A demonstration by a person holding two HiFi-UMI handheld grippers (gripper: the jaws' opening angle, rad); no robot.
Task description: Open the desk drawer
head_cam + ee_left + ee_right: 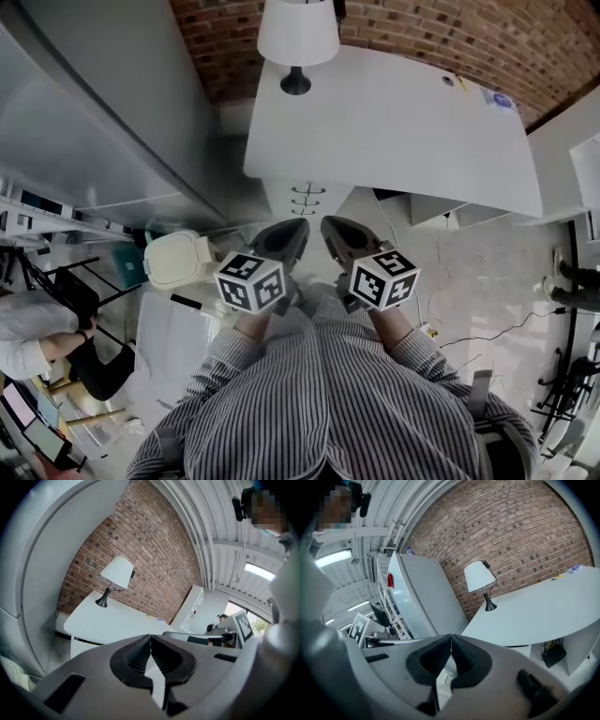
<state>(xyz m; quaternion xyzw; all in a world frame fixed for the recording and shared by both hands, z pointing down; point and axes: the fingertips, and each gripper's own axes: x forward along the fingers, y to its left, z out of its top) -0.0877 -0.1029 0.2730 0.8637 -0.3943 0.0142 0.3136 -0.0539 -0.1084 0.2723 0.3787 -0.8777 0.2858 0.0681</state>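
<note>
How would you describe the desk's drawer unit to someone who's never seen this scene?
Find the brick wall; the big white desk stands against it, a white-shaded lamp on its left end in the head view. Below the lamp, under the desk's near edge, is a narrow white drawer unit. Only it carries small dark handles stacked one above another.

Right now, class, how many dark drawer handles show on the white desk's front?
3, stacked on the white desk's drawer front: top dark handle, middle, bottom. Others may be hidden.
</note>
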